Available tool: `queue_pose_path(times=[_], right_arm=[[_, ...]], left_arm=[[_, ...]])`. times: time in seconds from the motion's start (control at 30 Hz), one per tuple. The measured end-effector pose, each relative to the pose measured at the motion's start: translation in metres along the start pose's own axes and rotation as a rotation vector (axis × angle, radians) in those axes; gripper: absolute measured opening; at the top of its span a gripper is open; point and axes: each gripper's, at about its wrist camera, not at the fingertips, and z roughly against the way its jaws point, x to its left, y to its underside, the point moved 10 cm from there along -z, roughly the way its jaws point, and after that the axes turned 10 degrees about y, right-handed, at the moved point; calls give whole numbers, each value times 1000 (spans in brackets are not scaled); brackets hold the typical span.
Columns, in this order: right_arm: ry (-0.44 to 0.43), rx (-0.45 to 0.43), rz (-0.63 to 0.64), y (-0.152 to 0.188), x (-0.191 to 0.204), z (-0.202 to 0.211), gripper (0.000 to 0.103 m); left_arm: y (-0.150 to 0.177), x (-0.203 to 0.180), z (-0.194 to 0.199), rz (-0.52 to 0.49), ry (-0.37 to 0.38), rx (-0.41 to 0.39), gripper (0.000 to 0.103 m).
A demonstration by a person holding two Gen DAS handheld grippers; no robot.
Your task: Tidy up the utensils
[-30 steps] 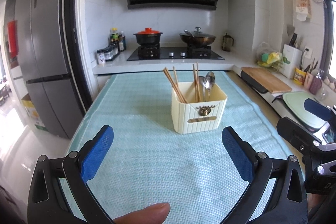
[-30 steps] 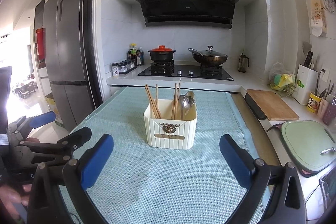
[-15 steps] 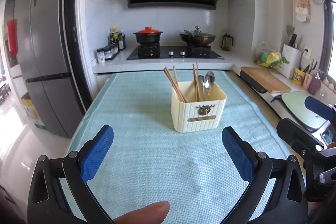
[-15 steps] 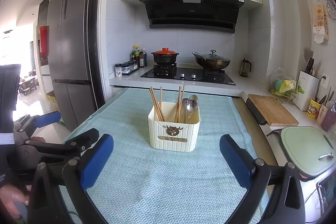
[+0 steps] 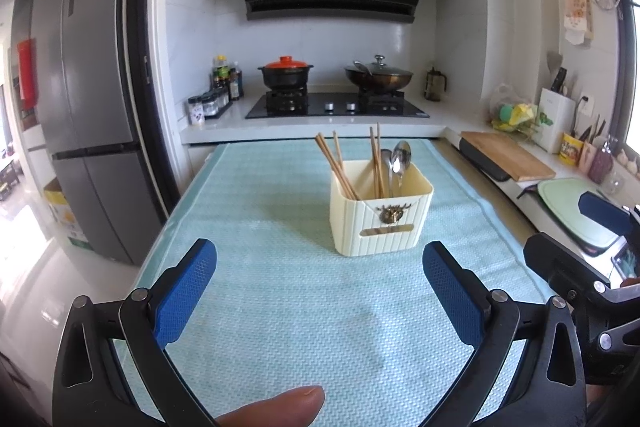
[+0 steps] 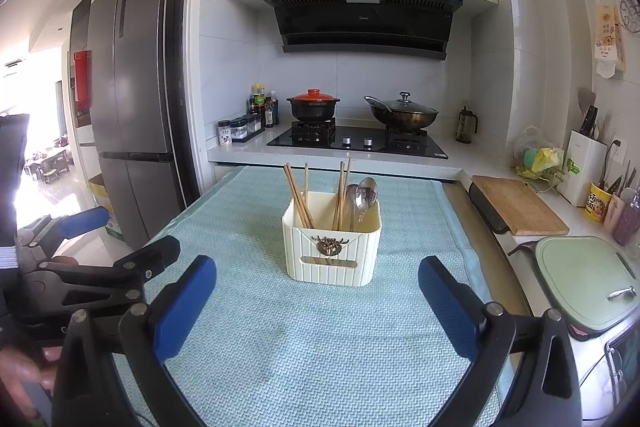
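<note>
A cream ribbed utensil holder (image 5: pixel 380 219) stands on the light green mat (image 5: pixel 280 307); it also shows in the right wrist view (image 6: pixel 332 247). Wooden chopsticks (image 5: pixel 340 167) and metal spoons (image 5: pixel 400 159) stand upright inside it, as the right wrist view also shows for the chopsticks (image 6: pixel 300 199) and the spoons (image 6: pixel 364 195). My left gripper (image 5: pixel 320 291) is open and empty, well short of the holder. My right gripper (image 6: pixel 318 301) is open and empty, also short of the holder. Each gripper appears at the edge of the other's view.
A stove with a red-lidded pot (image 6: pixel 313 105) and a wok (image 6: pixel 402 113) lies behind the table. A fridge (image 5: pixel 92 107) stands left. A wooden board (image 6: pixel 516 205) and a green board (image 6: pixel 584 279) lie on the right counter.
The right gripper has risen and backed off a little, so the holder sits lower and smaller in its view. The left gripper has barely moved.
</note>
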Motion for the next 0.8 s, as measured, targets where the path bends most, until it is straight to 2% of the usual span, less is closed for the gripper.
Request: queue_pose_path(times=[0.8], right_arm=[[4, -3, 4, 1, 0, 4, 103]], left_arm=[[1, 2, 1, 2, -12, 12, 103]])
